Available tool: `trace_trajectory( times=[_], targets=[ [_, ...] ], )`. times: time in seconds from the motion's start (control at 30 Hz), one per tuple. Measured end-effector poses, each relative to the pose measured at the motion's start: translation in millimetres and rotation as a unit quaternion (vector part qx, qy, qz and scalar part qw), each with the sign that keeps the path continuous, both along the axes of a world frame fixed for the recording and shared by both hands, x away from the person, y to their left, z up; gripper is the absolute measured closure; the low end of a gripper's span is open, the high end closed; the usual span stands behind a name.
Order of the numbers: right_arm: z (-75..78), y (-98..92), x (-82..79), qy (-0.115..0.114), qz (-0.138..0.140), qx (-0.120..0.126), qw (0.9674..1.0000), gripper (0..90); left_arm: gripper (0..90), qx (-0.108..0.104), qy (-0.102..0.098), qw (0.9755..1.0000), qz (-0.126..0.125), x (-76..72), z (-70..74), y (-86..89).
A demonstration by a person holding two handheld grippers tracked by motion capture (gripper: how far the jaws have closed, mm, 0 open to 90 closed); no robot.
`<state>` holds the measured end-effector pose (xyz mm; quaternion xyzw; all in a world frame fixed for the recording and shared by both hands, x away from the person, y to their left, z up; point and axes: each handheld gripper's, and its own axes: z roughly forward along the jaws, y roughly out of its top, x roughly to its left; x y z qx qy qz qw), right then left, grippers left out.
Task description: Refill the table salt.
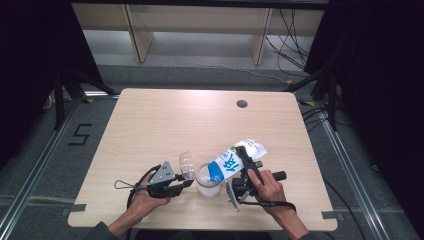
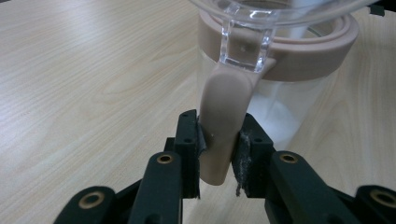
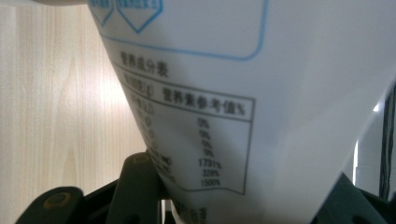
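A clear plastic jar [image 1: 208,181] with a matte beige rim stands near the front of the pale wood-grain surface [image 1: 165,125]. The left gripper [image 2: 219,154] is clamped on the jar's smooth beige tab, its clear lid [image 1: 186,165] hinged open. The right gripper [image 1: 243,159] squeezes a soft white-and-blue printed pouch [image 1: 235,160], tilted mouth-down over the jar.

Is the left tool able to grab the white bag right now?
Probably not. The left tool is shut on the pinkish tab of the clear jar, so it is busy. The white bag is tilted over the jar and already gripped by the right tool.
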<state>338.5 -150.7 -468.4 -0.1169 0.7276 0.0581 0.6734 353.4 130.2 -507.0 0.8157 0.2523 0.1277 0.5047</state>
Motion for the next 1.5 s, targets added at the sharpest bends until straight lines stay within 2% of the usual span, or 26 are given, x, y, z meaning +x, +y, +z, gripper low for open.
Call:
trace_trajectory(
  times=[0.03, 0.07, 0.1, 0.5, 0.53, 0.57, 0.6, 0.77, 0.8, 0.83, 0.87, 0.93, 1.23, 1.27, 1.33, 1.5],
  targets=[
    [-7.4, -2.0, -1.0, 0.020, -0.016, 0.050, 0.9984, 58.9, 72.8, 0.000, 0.000, 1.0000, 0.000, 0.0, 0.0, 0.0],
    [-5.3, -1.4, -0.9, 0.014, -0.014, 0.035, 0.9992, 58.9, 72.8, 0.000, 0.000, 1.0000, 0.000, -0.1, 0.0, 0.0],
    [-4.9, -1.3, -0.7, 0.014, -0.013, 0.033, 0.9993, 59.0, 72.8, 0.000, 0.000, 1.0000, 0.000, 0.0, 0.0, 0.0],
    [-4.8, -1.6, -0.9, 0.015, -0.014, 0.034, 0.9992, 59.3, 72.8, 0.000, 0.000, 1.0000, 0.000, 0.0, 0.0, 0.0],
    [-3.9, -1.3, -0.9, 0.012, -0.012, 0.029, 0.9994, 59.3, 72.8, 0.000, 0.000, 1.0000, 0.000, 0.0, 0.1, 0.0],
    [-0.1, -0.4, -0.2, 0.002, -0.003, 0.003, 1.0000, 59.4, 72.8, 0.000, 0.001, 1.0000, 0.001, -0.1, 0.0, 0.0],
    [-4.0, -1.5, -0.6, 0.013, -0.011, 0.030, 0.9994, 59.4, 72.8, 0.000, 0.001, 1.0000, 0.001, -0.1, 0.1, 0.0],
    [-4.1, -1.7, -0.9, 0.013, -0.012, 0.031, 0.9994, 59.5, 72.8, 0.000, 0.001, 1.0000, 0.001, -0.1, 0.1, 0.0],
    [-3.4, -1.6, -0.9, 0.012, -0.011, 0.027, 0.9995, 59.5, 72.8, 0.000, 0.000, 1.0000, 0.000, 0.0, 0.1, 0.0],
    [0.1, -0.6, -0.4, 0.001, -0.003, 0.002, 1.0000, 59.5, 72.8, 0.000, 0.000, 1.0000, 0.000, 0.1, 0.1, 0.0],
    [1.6, -0.1, 0.0, -0.003, 0.003, -0.008, 1.0000, 59.6, 72.8, 0.000, 0.000, 1.0000, 0.000, 0.0, 0.1, 0.0],
    [0.1, -0.7, -0.5, 0.001, -0.003, 0.001, 1.0000, 59.6, 72.8, 0.000, 0.000, 1.0000, 0.000, 0.0, 0.1, 0.0],
    [0.9, -0.5, -0.5, 0.000, -0.001, -0.003, 1.0000, 59.9, 72.8, 0.000, 0.000, 1.0000, 0.000, 0.1, 0.1, 0.0],
    [-2.8, -1.5, -1.0, 0.010, -0.009, 0.021, 0.9997, 59.9, 72.8, 0.000, 0.000, 1.0000, 0.000, 0.1, 0.1, 0.0],
    [-2.0, -1.4, -1.1, 0.011, -0.010, 0.016, 0.9998, 60.0, 72.8, 0.000, 0.000, 1.0000, 0.000, 0.1, 0.1, 0.0],
    [-3.2, -1.5, -1.6, 0.011, -0.012, 0.022, 0.9996, 60.2, 72.8, 0.000, 0.000, 1.0000, 0.000, 0.1, 0.1, 0.0]
  ],
)
